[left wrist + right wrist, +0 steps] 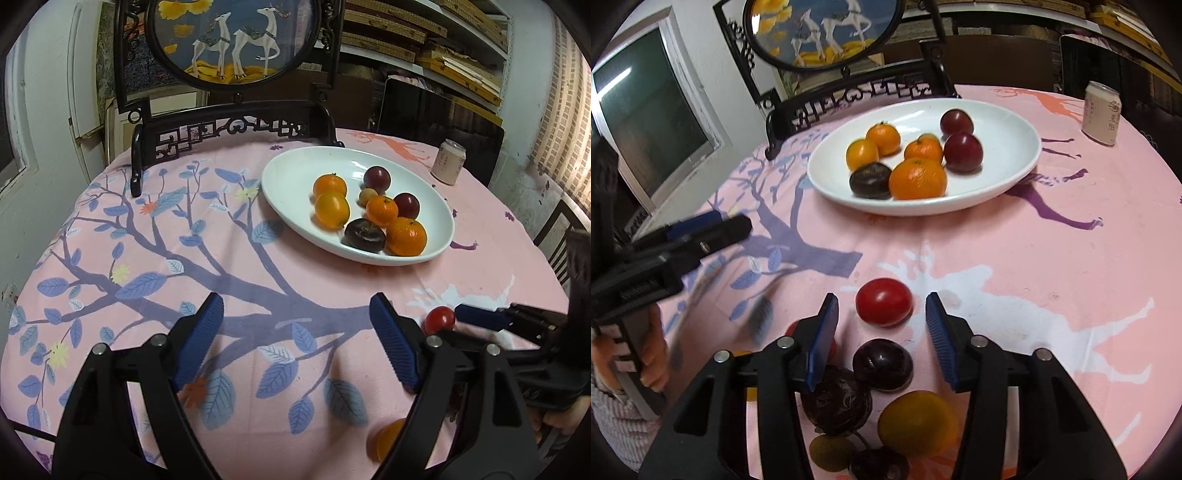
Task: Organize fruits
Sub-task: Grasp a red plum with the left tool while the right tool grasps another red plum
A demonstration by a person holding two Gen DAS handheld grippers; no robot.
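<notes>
Fruits are split in two lots here: most sit in the white plate (1015, 177) toward the table's far edge, and a loose cluster waits on the pink tablecloth (1052, 266) at the near edge. Starting at the left, the left gripper (295, 332) hovers over the printed tree with its jaws spread wide and nothing between them, only bare cloth below, so it looks to be out of the job for now. An orange fruit (388, 443) peeks out beside its right finger, close to the near edge. Moving right, the right gripper (882, 314) is lined up on the red tomato (884, 302), jaws apart, one blue pad on each side of it, neither pad touching the skin as far as I can see. That tomato, I'd say, is the one being picked. It needs the pads brought level with its widest part and closed gently, because it is round, smooth and soft, and a pinch too high could squirt it forward toward the plate. Just behind it, nearer the edge, a dark plum (882, 365) sits between the fingers too, with a passion fruit (836, 404) and a yellow-orange fruit (918, 422) crowding in, so the approach should stay forward enough not to nudge those. Off to the far right edge a pale can (1102, 112) stands clear of it all.
</notes>
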